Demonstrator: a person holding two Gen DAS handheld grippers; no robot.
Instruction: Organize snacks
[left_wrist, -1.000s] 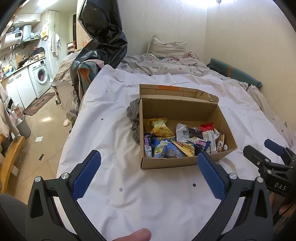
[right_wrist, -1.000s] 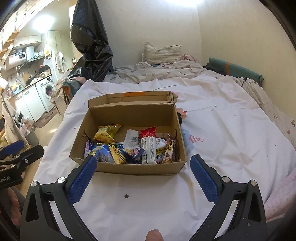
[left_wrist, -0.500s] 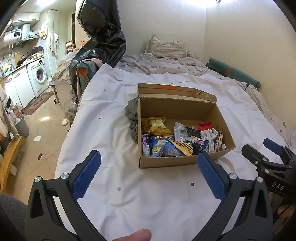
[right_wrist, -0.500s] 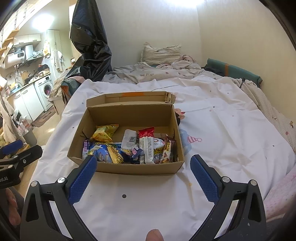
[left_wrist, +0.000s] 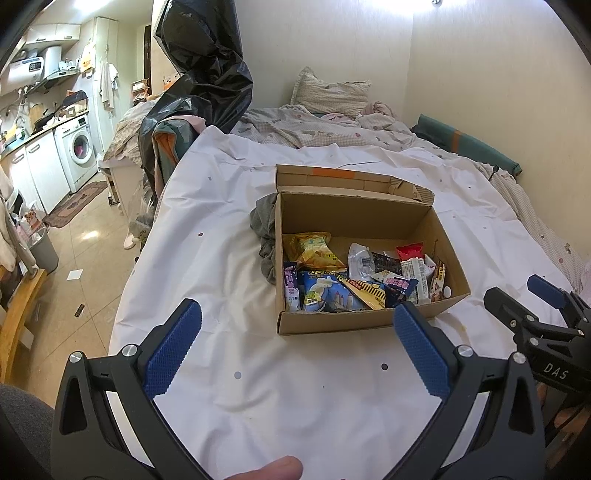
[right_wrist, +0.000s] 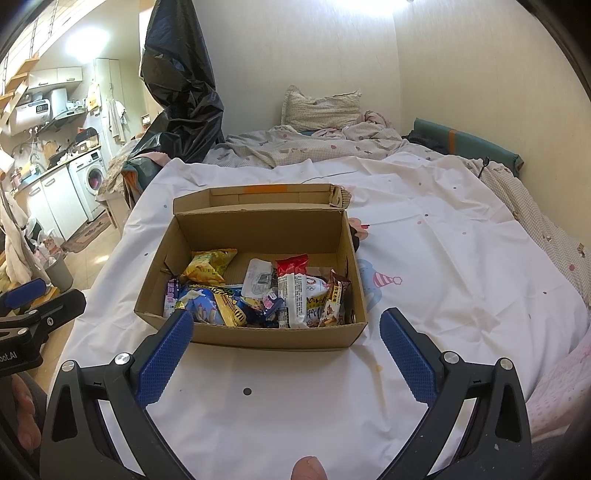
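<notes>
Snack packets (right_wrist: 258, 291) heaped loose in open cardboard box (left_wrist: 354, 321) on white sheet (right_wrist: 424, 258), just ahead of both jaw pairs. Left gripper (left_wrist: 295, 350) and right gripper (right_wrist: 284, 354): jaws spread wide, empty. Stage ambiguous: packets gathered in box, or awaiting sorting.

Cream walls (left_wrist: 480, 74), bed (right_wrist: 443, 240), washing machine (left_wrist: 79, 151).

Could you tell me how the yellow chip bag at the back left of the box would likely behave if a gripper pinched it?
The yellow chip bag looks puffy and crinkled, so it would probably crumple and feel light. Its glossy film may be slippery. It leans loosely on other packets in the cardboard box, so lifting it might shift them.
</notes>
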